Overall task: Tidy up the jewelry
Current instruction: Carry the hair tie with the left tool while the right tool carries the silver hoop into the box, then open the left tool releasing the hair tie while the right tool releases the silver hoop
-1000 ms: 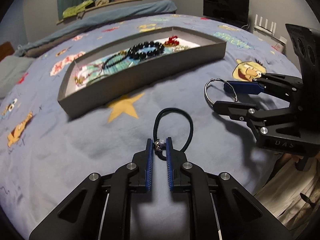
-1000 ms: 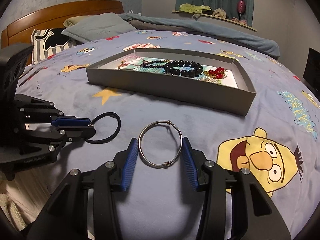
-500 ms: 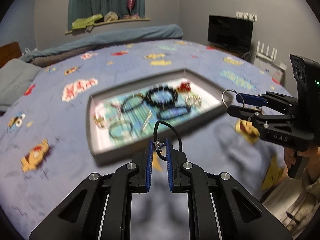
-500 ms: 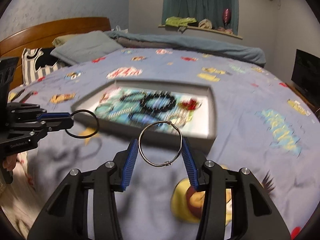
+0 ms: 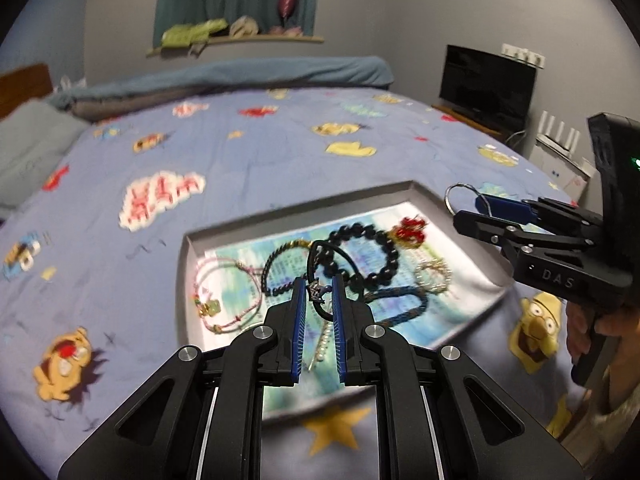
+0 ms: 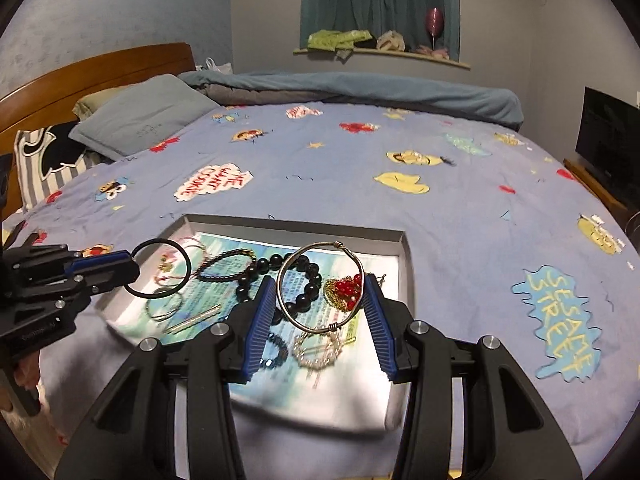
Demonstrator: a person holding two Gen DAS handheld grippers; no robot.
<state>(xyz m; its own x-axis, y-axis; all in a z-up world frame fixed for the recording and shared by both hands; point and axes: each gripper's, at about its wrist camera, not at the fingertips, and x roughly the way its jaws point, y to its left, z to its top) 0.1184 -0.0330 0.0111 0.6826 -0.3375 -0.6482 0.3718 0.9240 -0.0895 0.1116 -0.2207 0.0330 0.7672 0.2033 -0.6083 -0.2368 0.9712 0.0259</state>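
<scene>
The left gripper (image 5: 319,293) is clamped on the black cord bracelet (image 5: 325,257), and the right gripper (image 6: 321,295) is clamped on the silver bangle (image 6: 322,287). Both items, just above the bedspread (image 6: 460,208) one second earlier, are now raised over the grey tray (image 6: 403,256) of jewelry.

The left tongs (image 5: 319,294), lower centre of their own view, are nearly closed. The right tongs (image 6: 320,304) stand half-spread, a hand (image 5: 580,330) gripping their handle at right.
</scene>
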